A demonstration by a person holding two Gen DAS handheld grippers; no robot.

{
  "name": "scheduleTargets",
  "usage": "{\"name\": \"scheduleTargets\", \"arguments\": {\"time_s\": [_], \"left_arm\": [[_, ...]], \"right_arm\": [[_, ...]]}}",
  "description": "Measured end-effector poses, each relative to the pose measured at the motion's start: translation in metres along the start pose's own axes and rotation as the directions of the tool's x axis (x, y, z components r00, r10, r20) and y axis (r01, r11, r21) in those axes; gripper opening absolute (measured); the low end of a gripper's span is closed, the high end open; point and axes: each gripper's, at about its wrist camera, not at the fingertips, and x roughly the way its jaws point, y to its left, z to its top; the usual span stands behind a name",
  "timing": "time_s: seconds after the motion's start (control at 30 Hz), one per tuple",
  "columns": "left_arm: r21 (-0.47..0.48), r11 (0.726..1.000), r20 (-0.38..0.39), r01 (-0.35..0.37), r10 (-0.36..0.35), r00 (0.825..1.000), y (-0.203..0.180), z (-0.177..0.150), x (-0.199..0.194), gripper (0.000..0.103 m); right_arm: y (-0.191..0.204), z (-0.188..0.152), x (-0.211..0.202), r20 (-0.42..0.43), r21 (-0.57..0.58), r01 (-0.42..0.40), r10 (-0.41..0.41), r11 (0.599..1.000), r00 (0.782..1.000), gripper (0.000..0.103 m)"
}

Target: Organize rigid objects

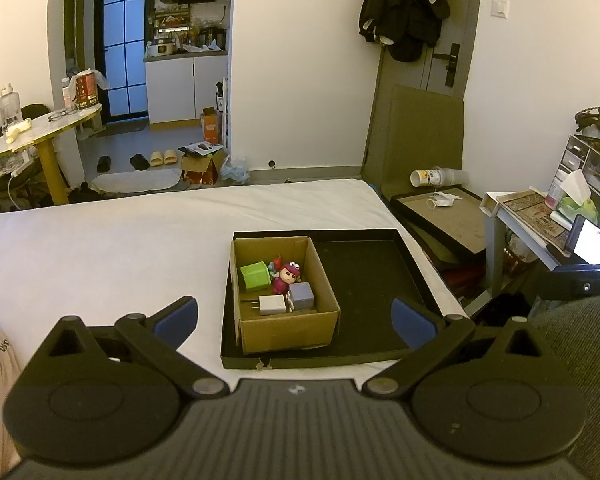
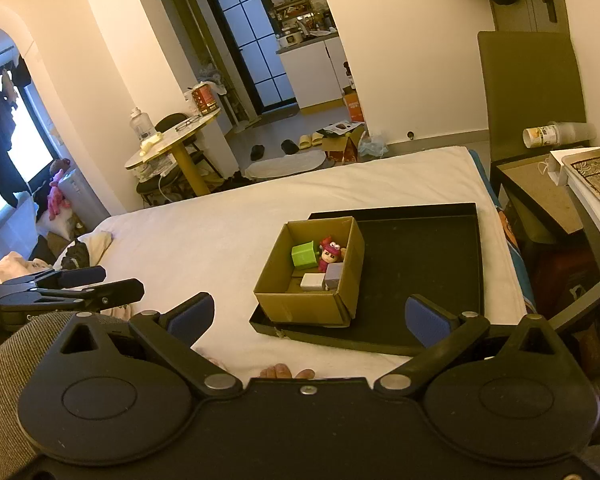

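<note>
With both the left gripper [image 1: 296, 320] and right gripper [image 2: 310, 316] held wide and empty, the cardboard box [image 1: 284, 332] at the black tray's [image 1: 380, 292] left edge could be tipped if clipped.

Both wrist views look down, near, at one cardboard box [image 1: 284, 300].

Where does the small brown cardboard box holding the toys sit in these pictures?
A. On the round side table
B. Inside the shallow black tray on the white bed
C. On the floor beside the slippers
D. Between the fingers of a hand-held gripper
B: the small brown cardboard box stands in the left part of the shallow black tray, which lies on the white bed; both hand-held grippers are open and hold nothing.
</note>
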Motion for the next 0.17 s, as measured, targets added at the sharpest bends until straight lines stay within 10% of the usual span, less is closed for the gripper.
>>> {"name": "scheduleTargets", "arguments": {"time_s": [0.17], "left_arm": [[-0.001, 1.0, 0.001, -0.004, 0.004, 1.0, 0.0012, 0.0004, -0.0009, 0.102]], "right_arm": [[0.0007, -0.0002, -0.0001, 0.0, -0.001, -0.001, 0.001, 1.0, 1.0, 0.103]]}}
